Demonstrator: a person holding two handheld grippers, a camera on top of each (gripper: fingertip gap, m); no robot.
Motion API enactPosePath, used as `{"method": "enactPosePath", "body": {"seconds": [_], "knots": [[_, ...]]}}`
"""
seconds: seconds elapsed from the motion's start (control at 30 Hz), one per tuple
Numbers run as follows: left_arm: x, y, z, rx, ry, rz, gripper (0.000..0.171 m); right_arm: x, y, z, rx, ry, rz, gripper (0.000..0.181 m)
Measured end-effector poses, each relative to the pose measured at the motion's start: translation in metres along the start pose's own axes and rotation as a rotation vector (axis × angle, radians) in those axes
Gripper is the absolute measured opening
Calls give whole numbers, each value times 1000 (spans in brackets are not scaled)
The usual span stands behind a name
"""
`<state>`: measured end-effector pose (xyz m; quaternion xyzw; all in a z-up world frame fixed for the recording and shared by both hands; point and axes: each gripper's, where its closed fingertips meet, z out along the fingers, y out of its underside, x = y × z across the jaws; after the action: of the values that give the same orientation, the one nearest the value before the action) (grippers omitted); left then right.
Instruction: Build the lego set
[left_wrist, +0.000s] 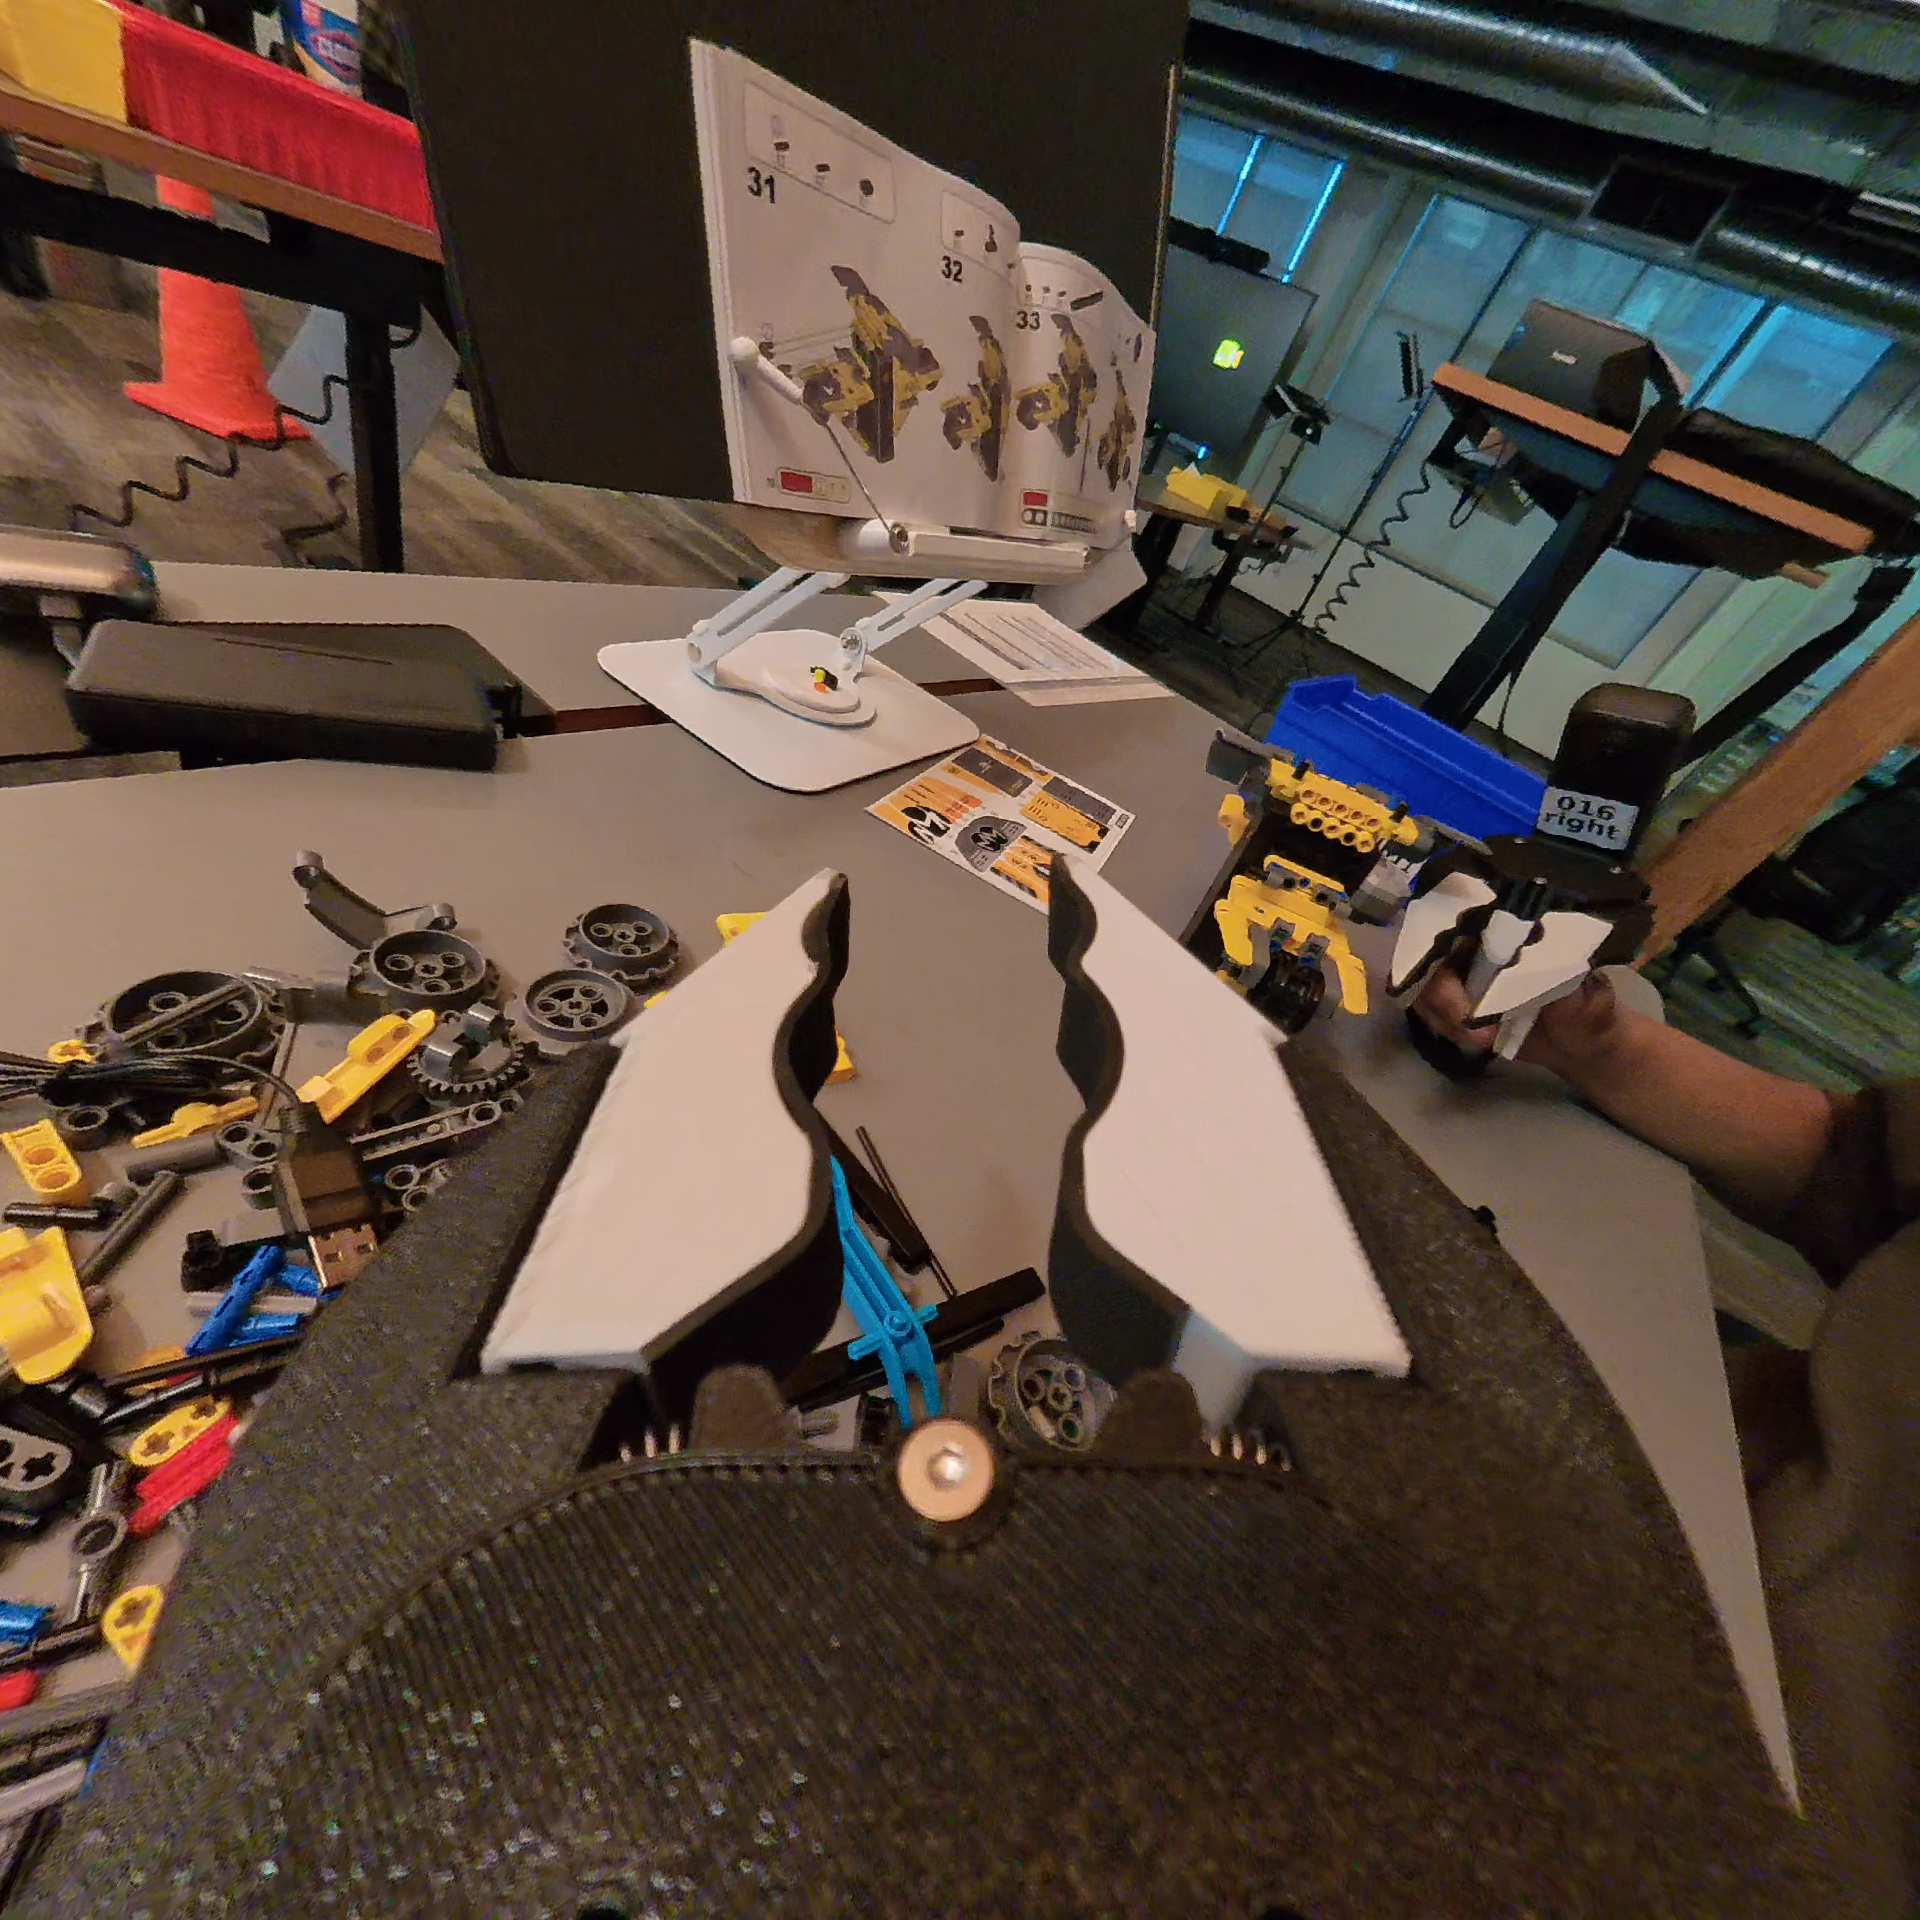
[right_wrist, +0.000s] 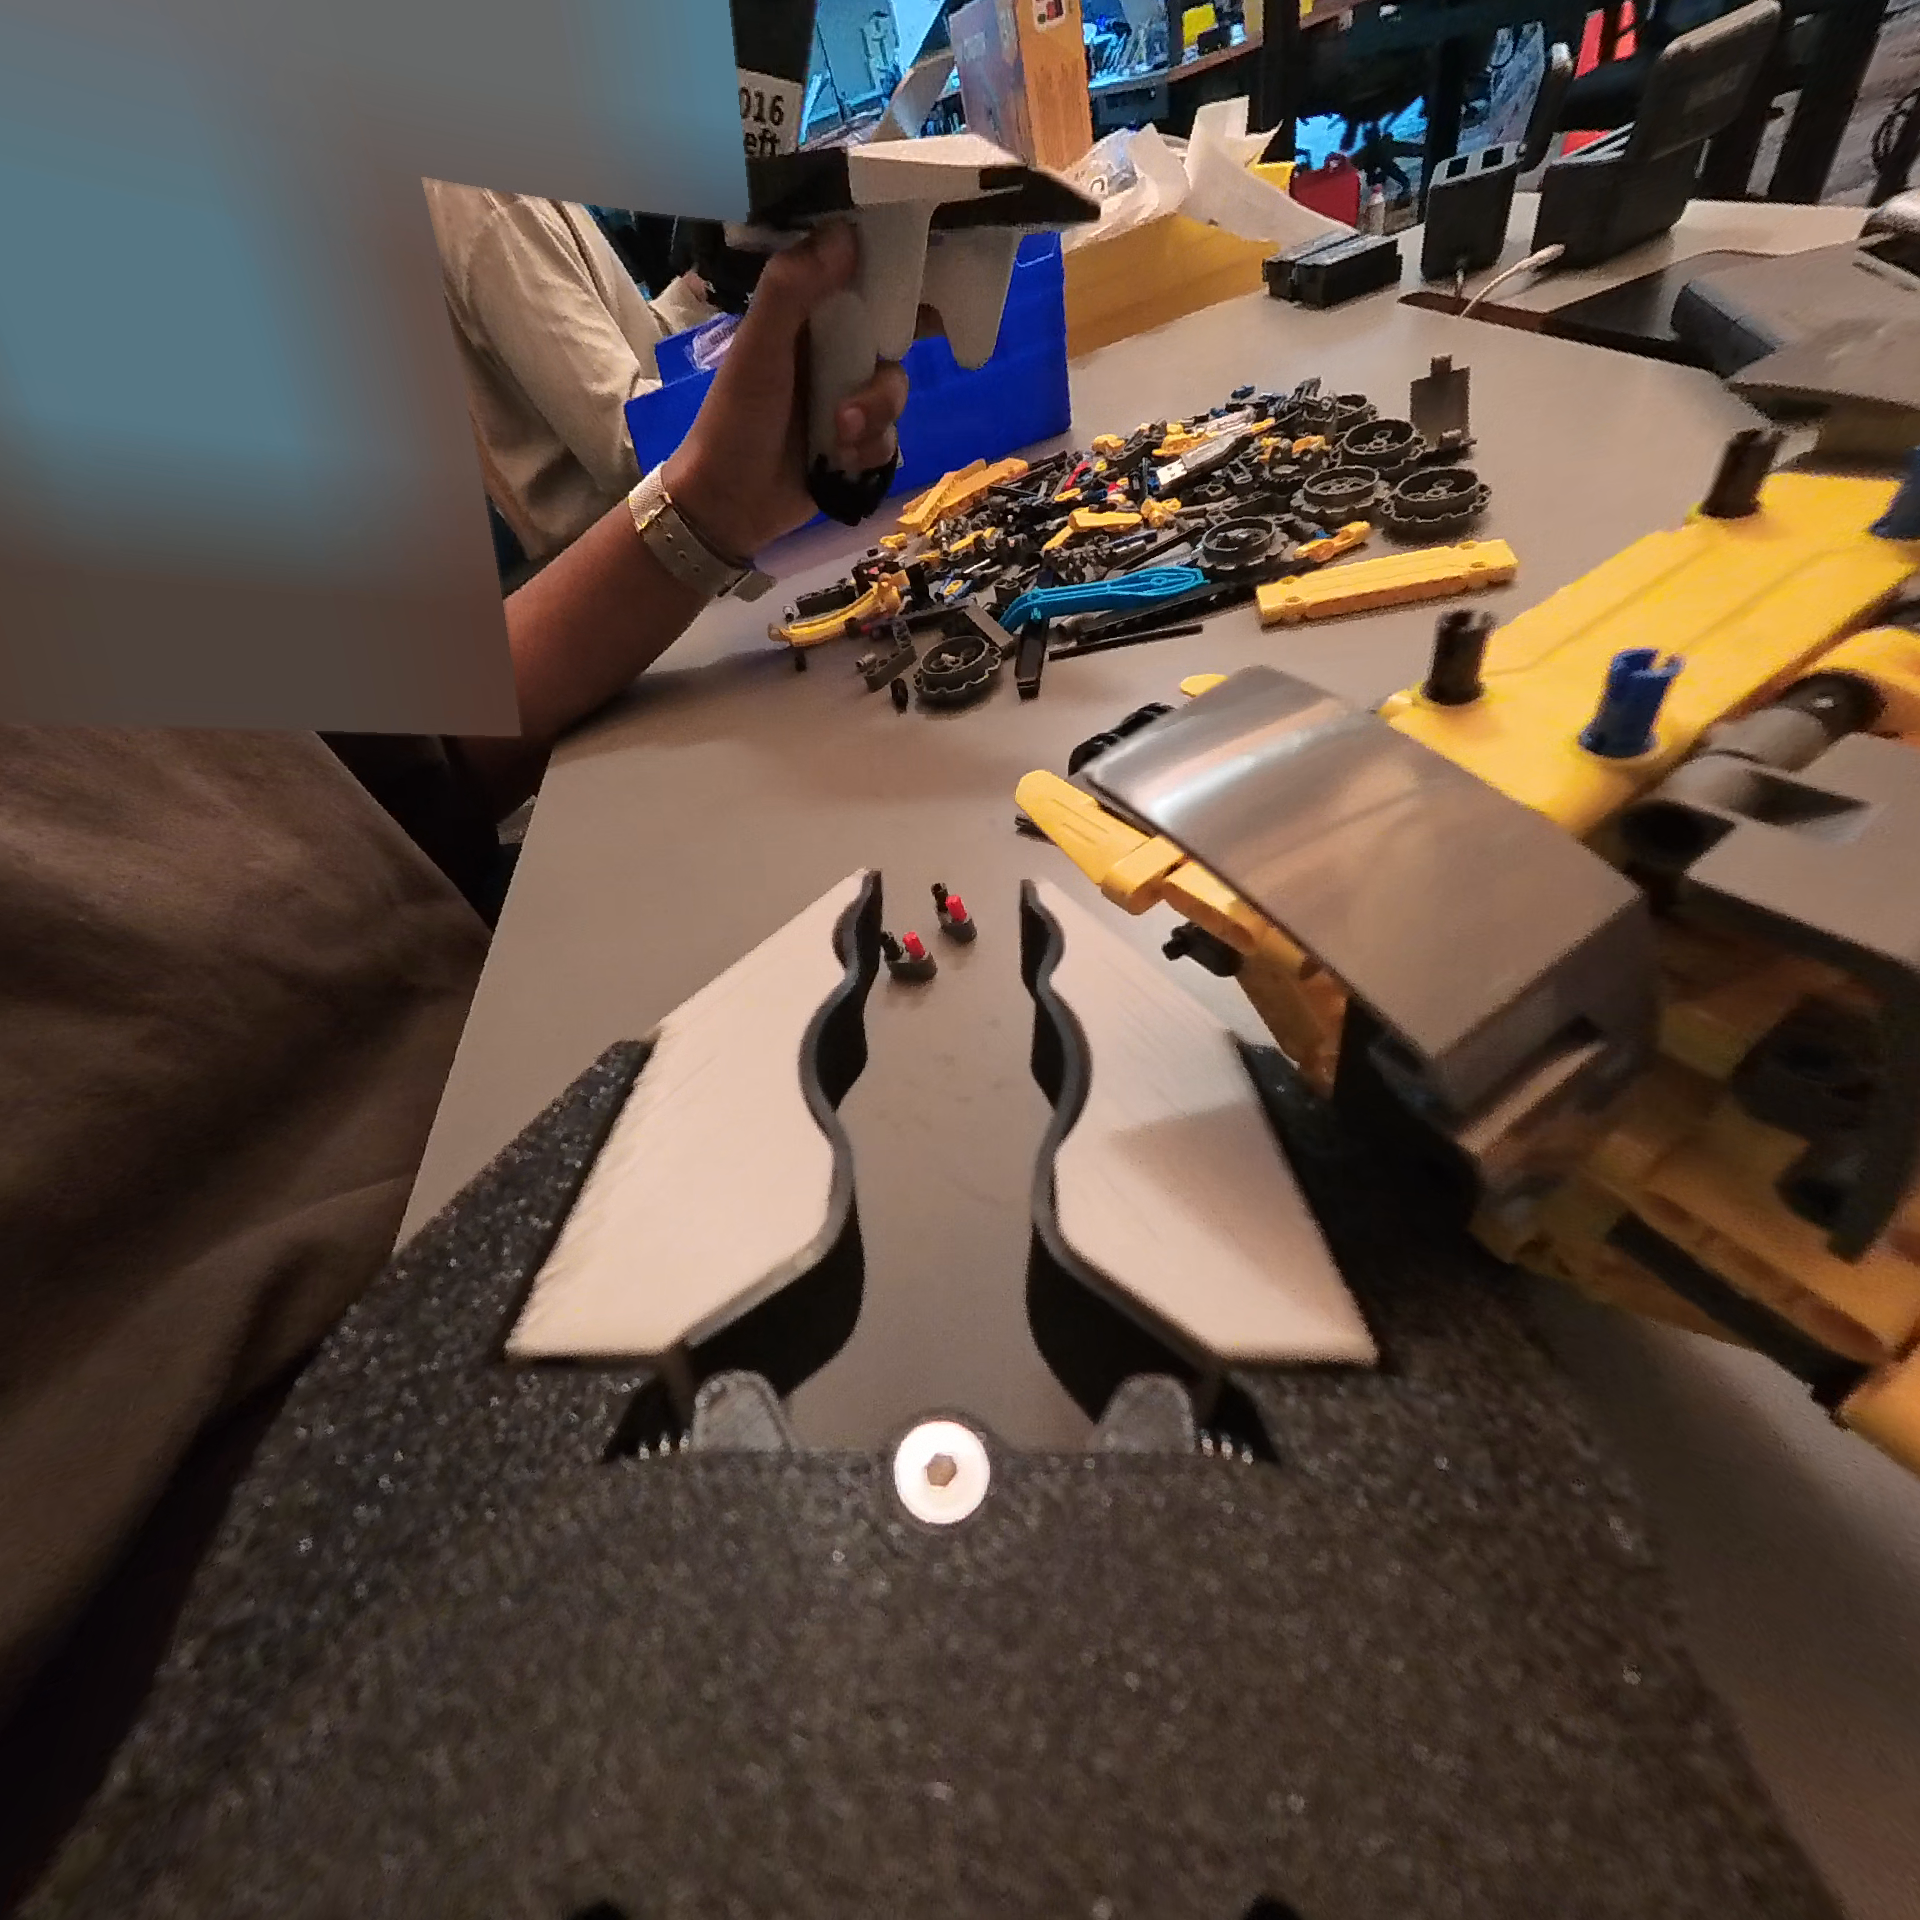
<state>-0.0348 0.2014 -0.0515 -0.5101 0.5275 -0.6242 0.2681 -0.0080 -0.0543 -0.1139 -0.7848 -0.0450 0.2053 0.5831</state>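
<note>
Loose parts (left_wrist: 260, 1122) crowd left; yellow model (right_wrist: 1558, 935) blocks right (bare table (right_wrist: 790, 790) between).

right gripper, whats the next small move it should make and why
Probably ease the right gripper forward and down a little onto the nearer small red-and-black peg piece. Its jaws are open and empty, and two such pegs stand on the grey table just at its fingertips, the other slightly beyond. The yellow-and-black brick vehicle model sits close on the right, so keep clear.
</note>
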Motion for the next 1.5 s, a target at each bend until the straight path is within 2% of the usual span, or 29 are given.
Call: {"method": "enactPosePath", "body": {"seconds": [1.17, 1.5], "knots": [[-5, 2, 0, -10, -17, -1, 38, -1, 5, 3, -31, 4, -15, 28], [-2, 13, 8, -64, 0, -5, 38, -1, 5, 4, -34, 2, -7, 29]]}}
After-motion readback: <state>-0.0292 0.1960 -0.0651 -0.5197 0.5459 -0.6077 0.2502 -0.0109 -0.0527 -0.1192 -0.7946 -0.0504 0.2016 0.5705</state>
